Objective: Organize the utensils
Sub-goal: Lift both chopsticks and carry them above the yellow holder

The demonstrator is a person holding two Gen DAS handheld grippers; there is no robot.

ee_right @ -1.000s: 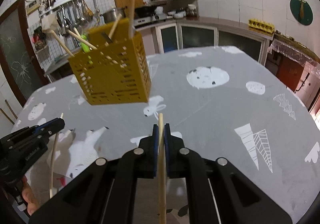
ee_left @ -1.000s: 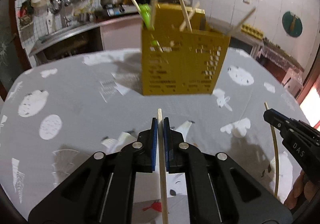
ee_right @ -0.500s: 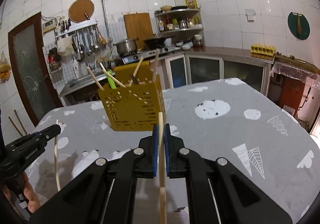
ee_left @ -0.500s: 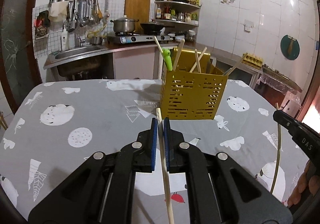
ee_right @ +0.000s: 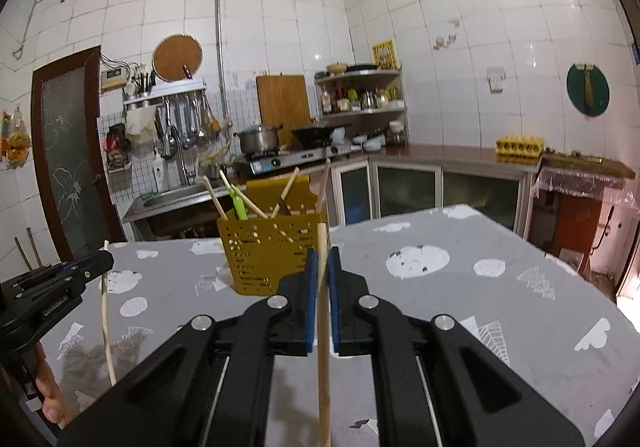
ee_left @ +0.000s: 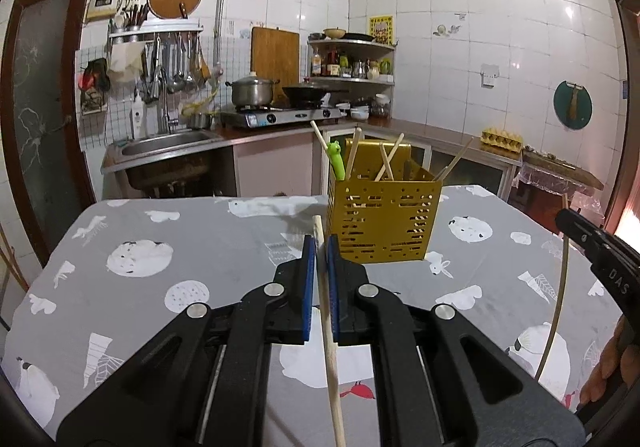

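Note:
A yellow perforated utensil holder (ee_left: 383, 220) stands on the grey table (ee_left: 160, 231), holding several wooden chopsticks and a green utensil (ee_left: 336, 161); it also shows in the right wrist view (ee_right: 266, 253). My left gripper (ee_left: 320, 243) is shut on a wooden chopstick (ee_left: 329, 335), held well short of the holder. My right gripper (ee_right: 322, 257) is shut on another wooden chopstick (ee_right: 322, 327), also short of the holder. Each gripper shows at the edge of the other's view, the right one (ee_left: 592, 243) and the left one (ee_right: 68, 275).
The tablecloth (ee_right: 460, 287) is grey with white prints. Behind the table are a sink (ee_left: 164, 143), a stove with a pot (ee_left: 252, 93) and a counter with an egg tray (ee_left: 502, 137). A door (ee_right: 68, 171) is at left.
Both grippers have pulled back and levelled out, away from the holder, each still gripping its chopstick. The holder looks smaller and farther now.

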